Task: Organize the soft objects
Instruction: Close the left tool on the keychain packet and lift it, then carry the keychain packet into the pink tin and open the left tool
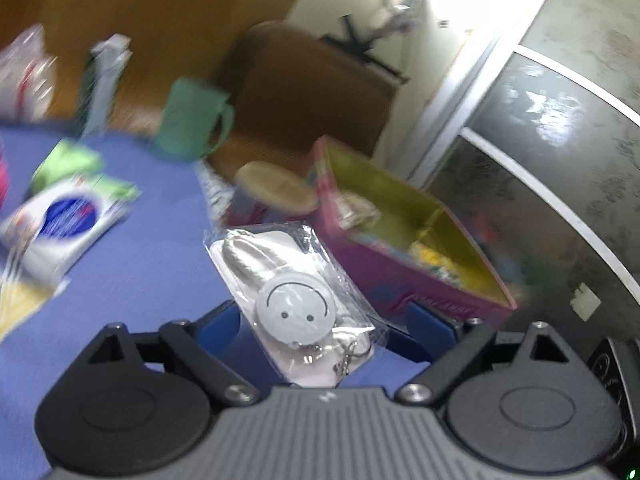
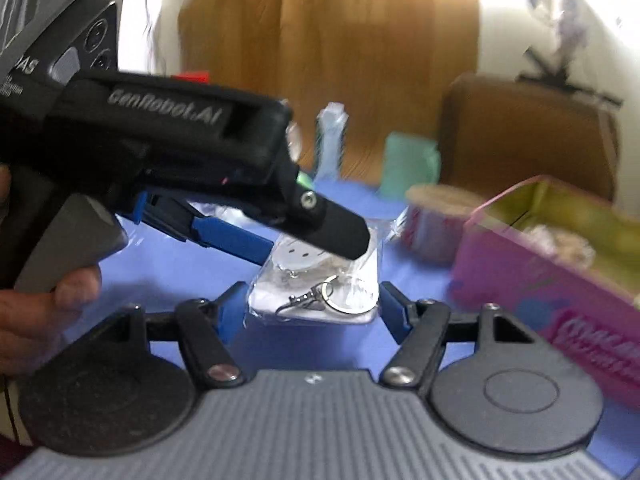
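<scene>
A clear plastic packet with a white smiley bunny keychain (image 1: pixel 292 292) is held up above the blue cloth. My left gripper (image 1: pixel 324 324) has its blue fingers on both sides of the packet; whether they pinch it is unclear. In the right wrist view the same packet (image 2: pixel 320 284) sits between my right gripper's (image 2: pixel 312 308) blue fingers, which press its two edges. The left gripper's body (image 2: pixel 168 148) reaches in from the left, its fingers over the packet's far end. A pink box with a yellow inside (image 1: pixel 404 232) stands to the right; it also shows in the right wrist view (image 2: pixel 560 256).
On the blue cloth (image 1: pixel 132 280) lie a white and blue packet (image 1: pixel 64 220) and a green packet (image 1: pixel 68 160). A green mug (image 1: pixel 192 120) and a round tin with a beige lid (image 1: pixel 276 188) stand behind. A brown chair (image 1: pixel 308 92) is beyond the table.
</scene>
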{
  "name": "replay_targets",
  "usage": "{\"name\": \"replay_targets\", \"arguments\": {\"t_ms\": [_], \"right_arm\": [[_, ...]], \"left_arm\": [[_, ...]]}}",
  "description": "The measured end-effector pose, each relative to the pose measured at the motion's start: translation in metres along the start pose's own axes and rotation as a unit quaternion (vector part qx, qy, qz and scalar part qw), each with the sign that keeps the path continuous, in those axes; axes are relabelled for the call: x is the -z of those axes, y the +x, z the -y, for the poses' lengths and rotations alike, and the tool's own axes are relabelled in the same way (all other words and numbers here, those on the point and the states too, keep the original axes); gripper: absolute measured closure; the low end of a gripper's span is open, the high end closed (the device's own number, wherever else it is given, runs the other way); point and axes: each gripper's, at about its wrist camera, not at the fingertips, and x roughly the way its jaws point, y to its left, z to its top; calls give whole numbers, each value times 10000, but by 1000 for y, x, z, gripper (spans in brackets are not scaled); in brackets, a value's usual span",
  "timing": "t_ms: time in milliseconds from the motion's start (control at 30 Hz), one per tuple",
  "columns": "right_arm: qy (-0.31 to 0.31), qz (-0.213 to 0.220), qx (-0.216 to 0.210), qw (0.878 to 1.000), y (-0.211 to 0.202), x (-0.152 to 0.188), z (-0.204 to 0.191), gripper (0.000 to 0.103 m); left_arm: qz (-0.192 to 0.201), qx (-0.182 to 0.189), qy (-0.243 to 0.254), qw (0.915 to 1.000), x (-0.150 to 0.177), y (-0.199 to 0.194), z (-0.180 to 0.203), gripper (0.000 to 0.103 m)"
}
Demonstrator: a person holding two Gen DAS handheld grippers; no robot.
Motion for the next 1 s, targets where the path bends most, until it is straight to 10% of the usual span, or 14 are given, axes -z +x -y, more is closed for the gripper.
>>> {"name": "replay_targets", "arguments": {"t_ms": [400,700,1000], "right_arm": [[464,585,1546,9852,-35,-6,89,31],[676,305,2733,9591,-19,4,154,21],[1200,545,2581,9571,-25,8,158,21]], "left_arm": [[-189,675,1217,9901,-42,100,97,10],[-343,359,1527,9870,-39,160,120,9],[-180,157,1707,9850,-34,135,119,9]]}}
